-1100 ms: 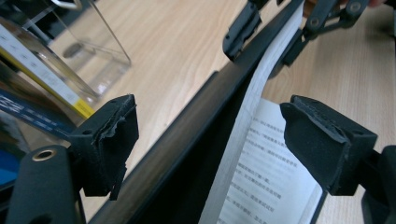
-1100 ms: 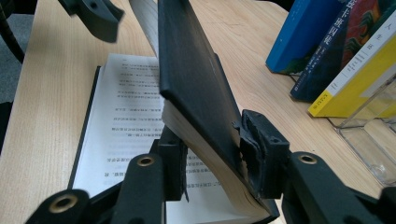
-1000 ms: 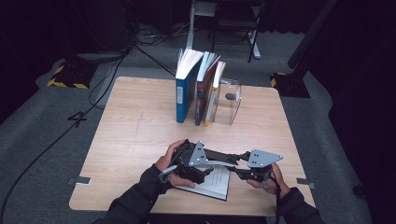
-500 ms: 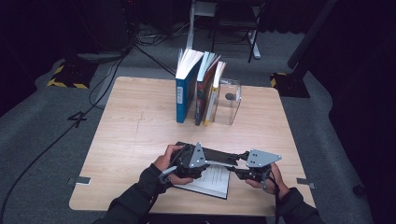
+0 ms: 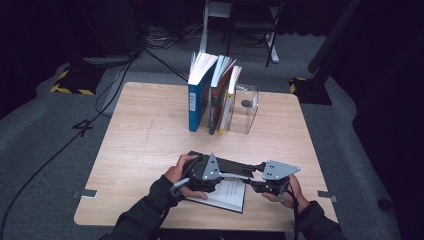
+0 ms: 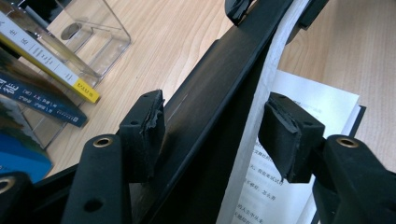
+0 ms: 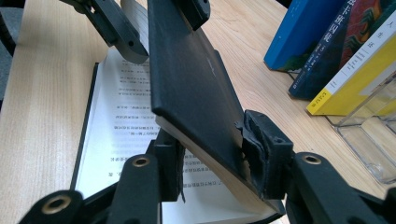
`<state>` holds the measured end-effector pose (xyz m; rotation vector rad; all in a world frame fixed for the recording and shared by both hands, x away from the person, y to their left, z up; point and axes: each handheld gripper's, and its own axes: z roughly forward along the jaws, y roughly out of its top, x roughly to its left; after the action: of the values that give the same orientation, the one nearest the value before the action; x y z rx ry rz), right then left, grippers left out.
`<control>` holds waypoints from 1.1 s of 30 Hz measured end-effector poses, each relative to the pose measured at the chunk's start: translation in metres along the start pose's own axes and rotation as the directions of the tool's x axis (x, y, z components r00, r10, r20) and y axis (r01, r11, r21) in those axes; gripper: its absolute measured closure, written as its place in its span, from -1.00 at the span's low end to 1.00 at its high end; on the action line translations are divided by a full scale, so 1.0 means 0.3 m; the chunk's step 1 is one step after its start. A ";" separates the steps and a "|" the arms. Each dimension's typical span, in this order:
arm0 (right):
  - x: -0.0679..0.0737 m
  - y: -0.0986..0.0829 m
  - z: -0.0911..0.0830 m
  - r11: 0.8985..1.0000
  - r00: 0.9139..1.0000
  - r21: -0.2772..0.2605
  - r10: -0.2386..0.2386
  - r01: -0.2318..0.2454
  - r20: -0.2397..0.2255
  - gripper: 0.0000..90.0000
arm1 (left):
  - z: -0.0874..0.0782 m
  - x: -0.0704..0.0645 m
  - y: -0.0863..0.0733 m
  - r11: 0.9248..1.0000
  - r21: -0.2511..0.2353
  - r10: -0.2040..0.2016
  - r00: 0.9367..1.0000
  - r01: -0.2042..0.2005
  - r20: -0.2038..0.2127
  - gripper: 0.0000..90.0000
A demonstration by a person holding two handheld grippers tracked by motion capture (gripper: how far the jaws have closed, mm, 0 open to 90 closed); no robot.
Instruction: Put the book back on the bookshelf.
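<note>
Closing looks to be the step in hand: the black-covered book, low centre in the high view, has its raised half clenched by the right gripper and straddled, jaws apart, by the left gripper; next, lower it flat.

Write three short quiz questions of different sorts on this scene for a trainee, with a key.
1. True or false: the black book lies fully shut on the table.
2. Which part of the book sits between the jaws of the right tool? A) a single loose page B) the raised black cover with the pages under it C) the back cover lying flat on the table
3. Fill in: behind the black book, three upright books stand beside a clear ____ holder.

Key: 1 false, it is part open with printed pages showing. 2 B. 3 plastic.
</note>
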<state>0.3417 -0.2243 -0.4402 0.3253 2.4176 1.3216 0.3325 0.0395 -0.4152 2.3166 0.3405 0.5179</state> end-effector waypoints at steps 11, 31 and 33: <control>-0.010 -0.001 0.005 0.999 0.999 -0.020 0.037 -0.037 0.019 0.07 | -0.002 0.015 -0.018 0.999 -0.052 -0.005 1.000 0.005 -0.002 0.24; -0.135 -0.086 -0.060 0.984 0.977 0.014 0.176 -0.179 0.121 -0.19 | -0.088 0.144 -0.175 0.916 -0.298 -0.244 0.962 0.269 0.119 0.24; -0.132 -0.093 -0.043 0.985 0.978 0.047 0.161 -0.168 0.136 -0.19 | -0.096 0.152 -0.188 0.903 -0.312 -0.266 0.955 0.295 0.132 0.24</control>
<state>0.3715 -0.2636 -0.4492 0.6210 2.3640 1.2553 0.3543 0.1138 -0.4243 1.9179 0.4976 0.3018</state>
